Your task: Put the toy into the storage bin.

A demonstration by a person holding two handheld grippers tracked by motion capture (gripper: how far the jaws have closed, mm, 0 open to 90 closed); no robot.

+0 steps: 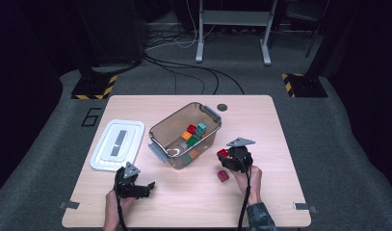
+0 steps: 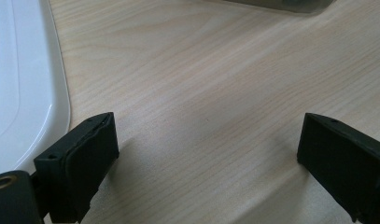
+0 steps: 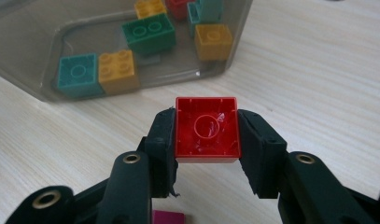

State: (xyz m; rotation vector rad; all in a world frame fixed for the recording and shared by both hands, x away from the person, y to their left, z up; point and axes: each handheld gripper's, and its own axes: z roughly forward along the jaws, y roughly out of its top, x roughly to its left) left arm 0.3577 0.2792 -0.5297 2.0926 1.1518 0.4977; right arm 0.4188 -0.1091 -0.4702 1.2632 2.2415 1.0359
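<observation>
My right gripper is shut on a red brick, hollow underside toward the camera, its pads pressing both sides. In the high view the right gripper holds that red brick just right of the clear plastic bin. Inside the bin lie several bricks: green, teal, orange. A dark red brick lies on the table by the right hand. My left gripper is open over bare wood; in the high view the left gripper sits near the table's front left.
The white bin lid lies flat left of the bin, and its edge is beside my left jaw. A magenta brick edge peeks out under the right gripper. A round dark hole marks the table's far side.
</observation>
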